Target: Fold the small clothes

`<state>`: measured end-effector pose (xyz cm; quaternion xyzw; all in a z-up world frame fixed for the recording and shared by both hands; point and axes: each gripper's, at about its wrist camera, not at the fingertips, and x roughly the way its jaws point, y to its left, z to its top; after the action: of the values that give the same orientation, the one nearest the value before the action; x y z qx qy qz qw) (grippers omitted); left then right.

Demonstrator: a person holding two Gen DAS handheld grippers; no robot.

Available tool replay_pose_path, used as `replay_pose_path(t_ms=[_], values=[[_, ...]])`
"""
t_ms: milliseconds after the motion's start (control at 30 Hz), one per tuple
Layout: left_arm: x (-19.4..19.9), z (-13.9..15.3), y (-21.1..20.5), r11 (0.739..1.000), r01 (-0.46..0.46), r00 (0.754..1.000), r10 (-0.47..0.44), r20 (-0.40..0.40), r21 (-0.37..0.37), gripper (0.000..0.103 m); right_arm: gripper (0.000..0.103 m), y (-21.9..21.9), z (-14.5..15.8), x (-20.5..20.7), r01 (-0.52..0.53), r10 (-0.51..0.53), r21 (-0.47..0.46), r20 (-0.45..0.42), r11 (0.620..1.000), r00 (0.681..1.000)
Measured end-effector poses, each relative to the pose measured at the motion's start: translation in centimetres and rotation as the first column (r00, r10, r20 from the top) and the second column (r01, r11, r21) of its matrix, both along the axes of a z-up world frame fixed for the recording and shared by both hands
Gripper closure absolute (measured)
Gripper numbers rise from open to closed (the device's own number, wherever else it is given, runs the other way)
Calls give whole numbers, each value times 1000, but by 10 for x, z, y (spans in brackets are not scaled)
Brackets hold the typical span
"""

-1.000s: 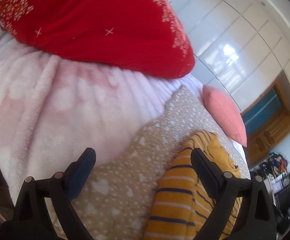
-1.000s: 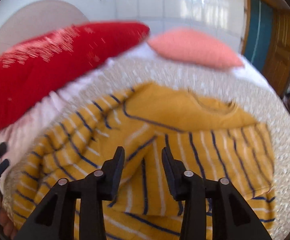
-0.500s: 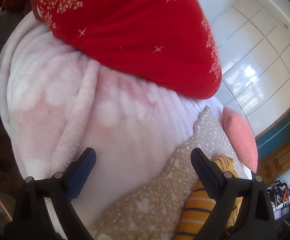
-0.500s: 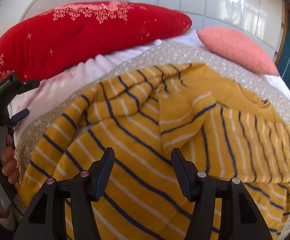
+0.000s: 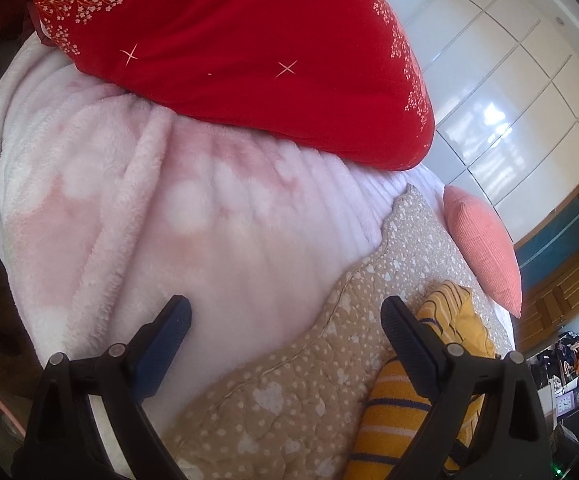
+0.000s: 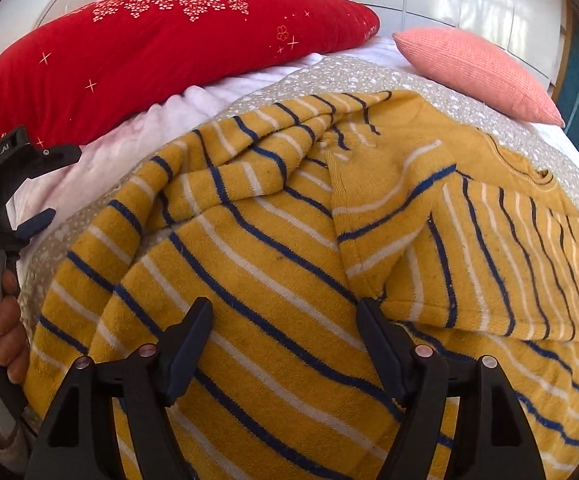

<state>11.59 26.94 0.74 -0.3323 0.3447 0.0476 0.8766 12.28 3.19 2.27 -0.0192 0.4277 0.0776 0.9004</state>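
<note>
A yellow sweater with blue and white stripes lies partly folded on the beige dotted quilt; one sleeve is laid across its body. My right gripper is open and empty, hovering over the sweater's lower part. My left gripper is open and empty, off the sweater's left side above the pink fleece blanket; a strip of the sweater shows by its right finger. The left gripper and the hand holding it also show at the left edge of the right wrist view.
A large red pillow lies at the head of the bed, also in the right wrist view. A small salmon cushion sits at the far right. White wardrobe doors and a wooden door stand behind the bed.
My right gripper opened wide and drew back from the sweater, letting go of the folded sleeve. My left gripper swung left, away from the sweater, then back slightly.
</note>
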Motion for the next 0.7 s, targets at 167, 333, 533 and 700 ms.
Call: replay_pose_path(t_ms=[167, 333, 533, 700], values=[[0, 0, -2, 1000, 4, 1000, -4, -2, 1, 8, 23, 0, 0, 0, 10, -10, 4, 1, 1000, 1000], [-1, 0, -2, 1000, 5, 1000, -5, -3, -1, 8, 23, 0, -1, -1, 21, -21, 6, 4, 1000, 1000], [-2, 0, -3, 1000, 8, 1000, -8, -8, 5, 8, 21, 0, -2, -1, 28, -28, 9, 7, 1000, 1000], [-3, 0, -3, 1000, 8, 1000, -8, -7, 3, 8, 20, 0, -3, -2, 32, -32, 8, 9, 999, 999]])
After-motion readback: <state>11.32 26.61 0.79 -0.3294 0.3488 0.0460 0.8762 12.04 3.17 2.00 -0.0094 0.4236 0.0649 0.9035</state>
